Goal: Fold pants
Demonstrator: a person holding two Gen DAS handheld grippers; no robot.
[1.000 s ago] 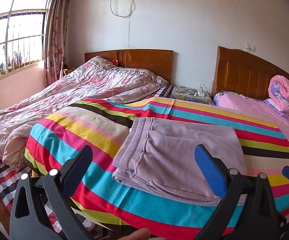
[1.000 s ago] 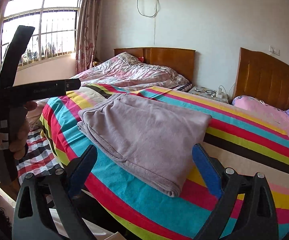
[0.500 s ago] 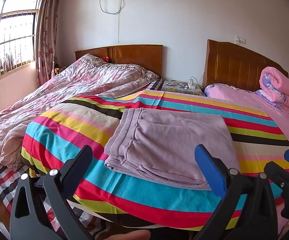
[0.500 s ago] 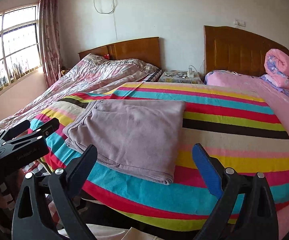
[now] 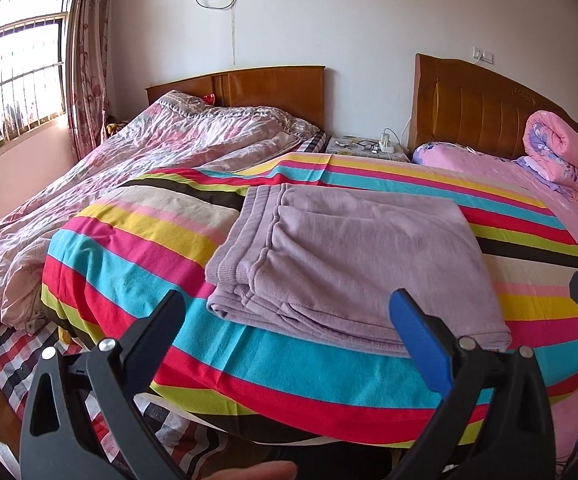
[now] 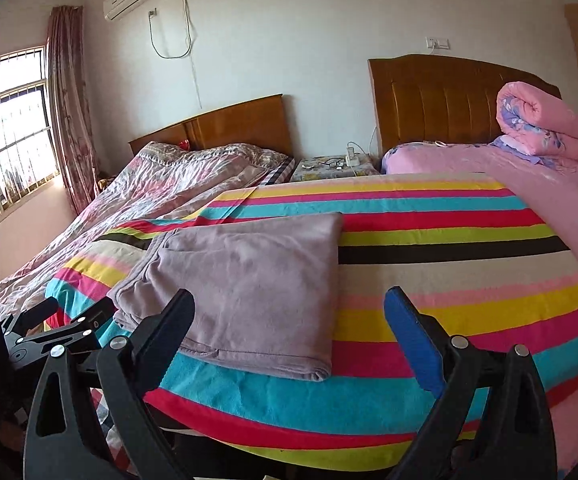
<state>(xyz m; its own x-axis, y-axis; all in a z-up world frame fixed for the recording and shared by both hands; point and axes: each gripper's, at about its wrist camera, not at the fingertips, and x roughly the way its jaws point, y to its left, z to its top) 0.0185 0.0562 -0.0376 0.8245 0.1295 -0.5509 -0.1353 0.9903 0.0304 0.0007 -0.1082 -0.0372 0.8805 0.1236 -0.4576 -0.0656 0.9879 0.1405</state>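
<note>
The lilac pants (image 5: 353,256) lie folded into a flat rectangle on the striped blanket (image 5: 137,248), waistband at the left. They show in the right wrist view (image 6: 249,280) too. My left gripper (image 5: 289,316) is open and empty, held off the near edge of the bed in front of the pants. My right gripper (image 6: 289,312) is open and empty, also back from the bed, to the right of the pants. The left gripper (image 6: 61,324) shows at the left edge of the right wrist view.
A second bed with a rumpled floral quilt (image 5: 129,160) lies to the left. A nightstand (image 5: 365,148) with a charger stands between the wooden headboards. A rolled pink quilt (image 5: 557,152) sits on the pink sheet at the far right. A window (image 5: 13,80) is at the left.
Both grippers have pulled back from the bed and swung to the right. The pants have not moved. Both grippers stay open.
</note>
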